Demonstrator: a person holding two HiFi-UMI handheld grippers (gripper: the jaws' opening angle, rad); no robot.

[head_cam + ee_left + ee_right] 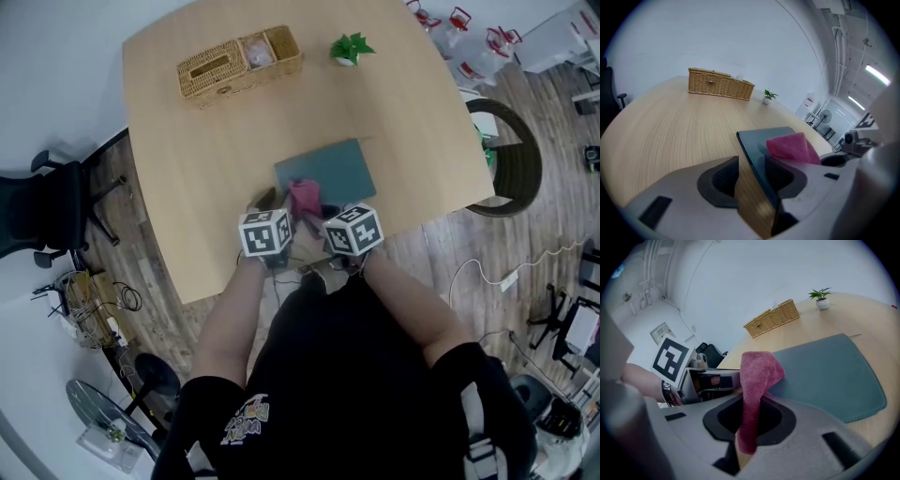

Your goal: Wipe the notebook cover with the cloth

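A teal notebook [330, 169] lies flat on the wooden table [187, 159], near its front edge. Just off its near left corner is my left gripper [752, 176]. Its jaws stand a narrow way apart, with the notebook's left edge [757, 164] running between them and bare table showing in the gap. The right-hand finger is over the cover. My right gripper [749, 416] is shut on a pink cloth [757, 373], whose free end folds over onto the notebook [825, 376]. From above, the cloth [304, 199] sits at the notebook's near edge between both grippers.
A wicker basket [239, 61] and a small potted plant [349, 49] stand at the table's far side. A black office chair [42, 206] is left of the table. A round wicker chair [511, 159] is at its right edge.
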